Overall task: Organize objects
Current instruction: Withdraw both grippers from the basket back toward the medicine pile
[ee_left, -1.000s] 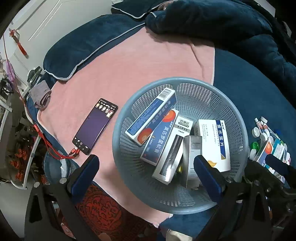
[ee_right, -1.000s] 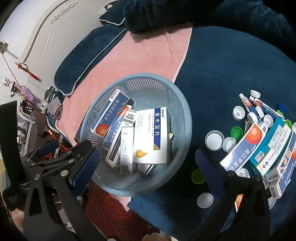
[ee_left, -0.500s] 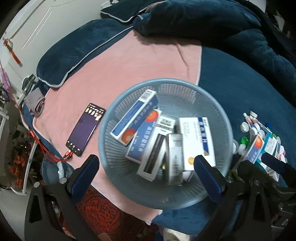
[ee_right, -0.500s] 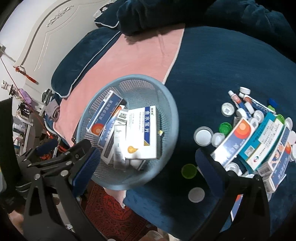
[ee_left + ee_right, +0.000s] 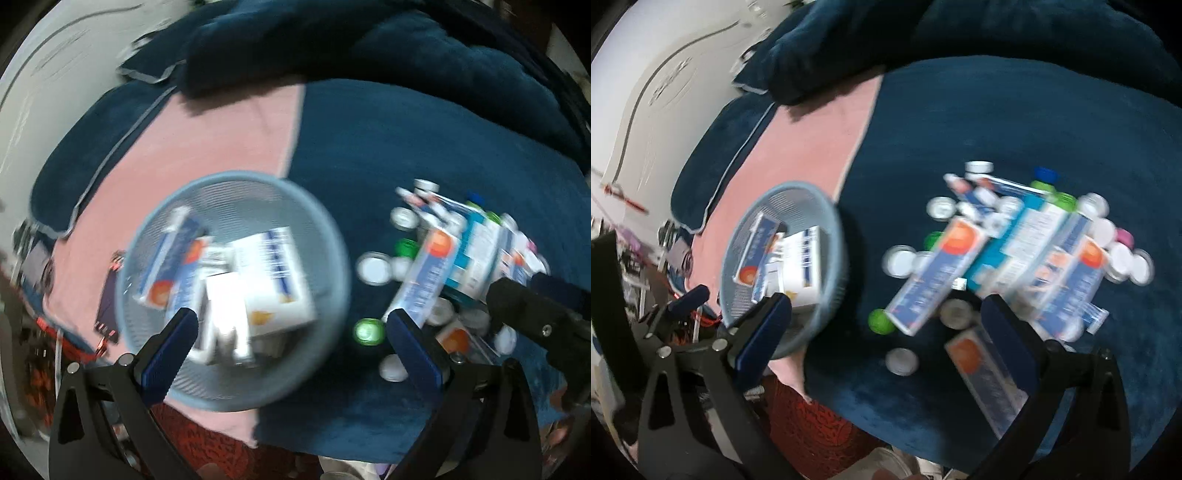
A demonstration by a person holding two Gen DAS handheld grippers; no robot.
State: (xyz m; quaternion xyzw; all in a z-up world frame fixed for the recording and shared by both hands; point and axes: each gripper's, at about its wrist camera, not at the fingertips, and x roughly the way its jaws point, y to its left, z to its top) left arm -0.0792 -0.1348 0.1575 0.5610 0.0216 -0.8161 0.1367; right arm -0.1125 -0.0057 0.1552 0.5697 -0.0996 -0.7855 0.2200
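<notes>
**Over the bed, both frames smeared by blur**

At left, the mesh basket [image 5: 236, 391] holds medicine boxes [image 5: 269, 280], labels unreadable. Right of it, loose boxes and caps [image 5: 1015, 251] lie heaped on the blue blanket [image 5: 1015, 122]. Left hand-held gripper [image 5: 291, 332] and right hand-held gripper [image 5: 886, 317] both gape wide, empty.

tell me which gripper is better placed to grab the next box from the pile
Right. The right gripper is open, with the pile of boxes and caps just ahead of it. The left gripper, also open, sits mostly over the basket, the pile off to its side.
</notes>
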